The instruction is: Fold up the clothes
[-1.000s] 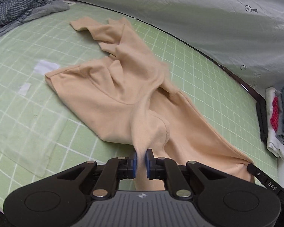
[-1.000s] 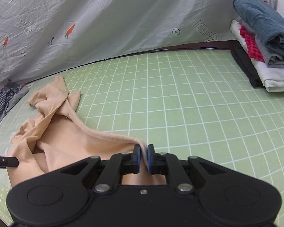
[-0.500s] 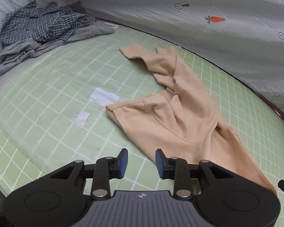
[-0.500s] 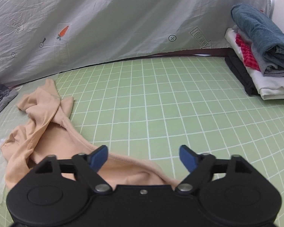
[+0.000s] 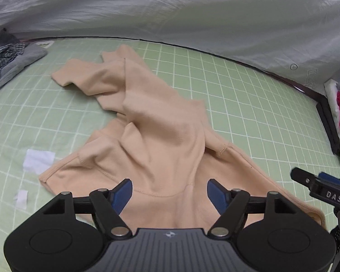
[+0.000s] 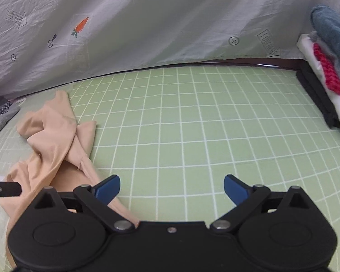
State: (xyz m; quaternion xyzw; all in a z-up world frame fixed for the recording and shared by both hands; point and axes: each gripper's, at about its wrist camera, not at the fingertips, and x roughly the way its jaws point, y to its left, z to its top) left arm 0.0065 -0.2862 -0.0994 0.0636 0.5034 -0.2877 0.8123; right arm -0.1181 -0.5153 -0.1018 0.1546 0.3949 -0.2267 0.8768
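Both grippers released tan shirt (image 5: 161,136).

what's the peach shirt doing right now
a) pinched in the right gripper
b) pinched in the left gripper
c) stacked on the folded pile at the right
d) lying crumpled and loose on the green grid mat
d: the peach shirt lies rumpled on the green grid mat, and neither the opening left gripper nor the wide-open right gripper has its pads pressing on the cloth.
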